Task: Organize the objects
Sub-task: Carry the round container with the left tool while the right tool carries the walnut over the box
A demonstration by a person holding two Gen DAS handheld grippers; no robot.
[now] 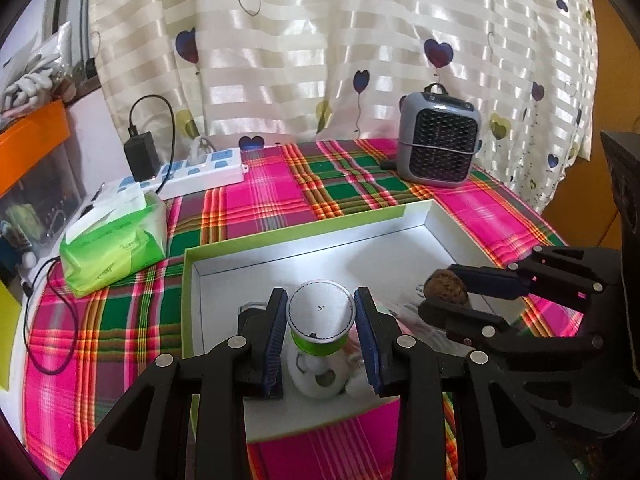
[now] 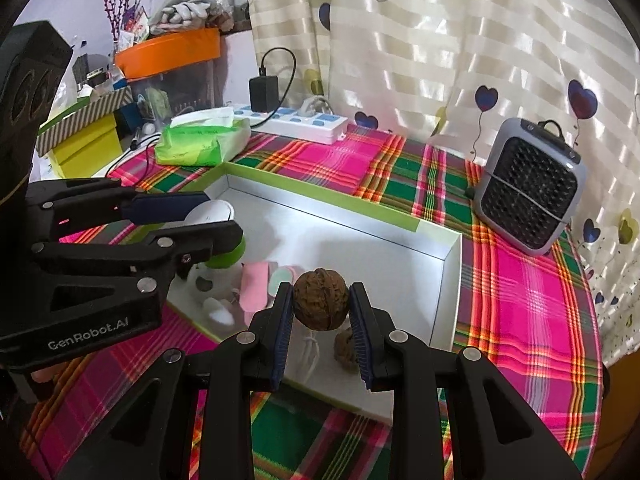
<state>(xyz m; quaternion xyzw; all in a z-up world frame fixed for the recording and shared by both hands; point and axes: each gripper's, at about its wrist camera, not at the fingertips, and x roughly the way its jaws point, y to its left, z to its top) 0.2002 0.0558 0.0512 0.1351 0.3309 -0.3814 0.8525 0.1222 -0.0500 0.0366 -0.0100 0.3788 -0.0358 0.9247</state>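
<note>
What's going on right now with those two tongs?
Left tongs shut on white green-banded cup. Right tongs shut on brown walnut. Both above white green-rimmed box. Nothing blocking.

Bright backlight through the curtain; glare on the box floor ahead of the grippers. Focus sharp centrally. Fisheye bends edges, dark vignette at corners.

Walnut rough; tablecloth woven; curtain glossy.
</note>
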